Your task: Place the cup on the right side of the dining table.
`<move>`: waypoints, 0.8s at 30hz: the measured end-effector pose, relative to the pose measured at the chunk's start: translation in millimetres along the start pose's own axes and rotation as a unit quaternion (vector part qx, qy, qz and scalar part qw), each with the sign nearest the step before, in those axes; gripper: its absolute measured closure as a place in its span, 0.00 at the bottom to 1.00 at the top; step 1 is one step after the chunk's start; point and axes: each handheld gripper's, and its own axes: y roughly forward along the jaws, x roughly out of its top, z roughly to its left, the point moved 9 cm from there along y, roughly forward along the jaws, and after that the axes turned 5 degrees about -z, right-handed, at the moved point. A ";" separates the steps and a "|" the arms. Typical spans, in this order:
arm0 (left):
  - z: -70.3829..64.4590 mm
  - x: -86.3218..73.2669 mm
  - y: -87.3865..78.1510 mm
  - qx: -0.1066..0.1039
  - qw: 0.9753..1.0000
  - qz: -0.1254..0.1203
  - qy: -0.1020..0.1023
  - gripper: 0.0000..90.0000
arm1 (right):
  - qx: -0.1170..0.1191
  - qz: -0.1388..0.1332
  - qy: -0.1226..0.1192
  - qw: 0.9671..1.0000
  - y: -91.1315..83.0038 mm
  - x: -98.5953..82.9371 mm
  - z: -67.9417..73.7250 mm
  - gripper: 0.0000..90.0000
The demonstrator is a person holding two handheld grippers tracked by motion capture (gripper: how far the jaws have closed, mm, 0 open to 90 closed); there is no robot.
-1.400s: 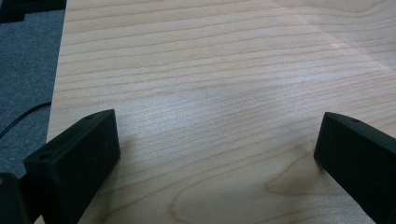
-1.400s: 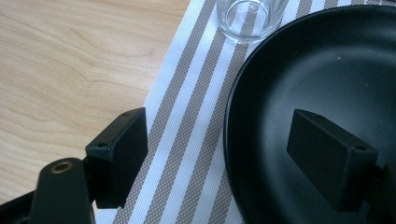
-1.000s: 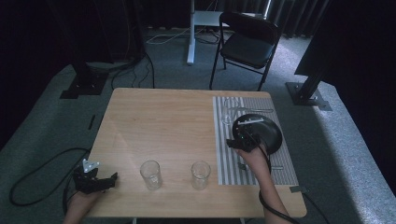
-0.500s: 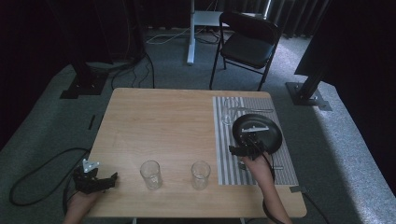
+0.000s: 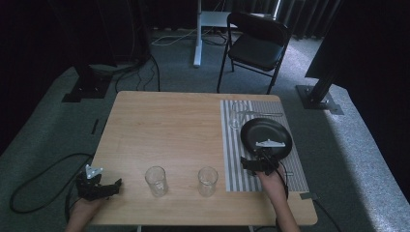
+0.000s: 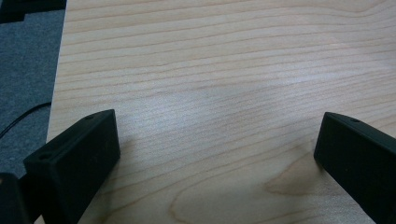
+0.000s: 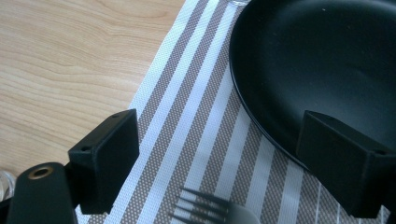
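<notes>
1. The right gripper (image 7: 219, 154) has its jaws wide apart and empty, above the striped mat (image 7: 196, 107).
2. A fork (image 7: 210, 212) lies on the mat at 6 o'clock between the jaws, tines toward the plate.
3. The black plate (image 7: 327, 60) sits at 1 o'clock, its rim just by the right jaw.
4. Two glasses (image 5: 156, 181) (image 5: 207, 180) stand at 9 o'clock of that gripper in the high view.
5. The left gripper (image 6: 219, 154) gapes wide over bare table (image 6: 210, 70) at the near left corner.
</notes>
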 end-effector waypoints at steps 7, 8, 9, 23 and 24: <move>-0.2 -0.2 -0.2 0.001 1.000 0.000 -0.002 0.01 | -0.011 -0.005 0.007 1.000 -9.2 -18.9 -5.0 0.14; -0.2 -0.2 -0.2 0.001 1.000 0.000 -0.002 0.01 | -0.012 -0.003 0.008 1.000 -9.9 -21.9 -6.2 0.14; -0.2 -0.2 -0.2 0.001 1.000 -0.001 -0.002 0.01 | -0.013 -0.002 0.010 1.000 -10.5 -24.6 -7.3 0.14; -0.1 -0.3 -0.5 0.001 1.000 0.001 -0.001 0.01 | -0.044 -0.008 0.023 0.999 -29.4 -48.3 -27.6 0.14; -0.2 -0.4 -0.5 0.001 1.000 0.001 -0.002 0.01 | -0.043 -0.009 0.027 0.999 -30.8 -49.3 -29.0 0.14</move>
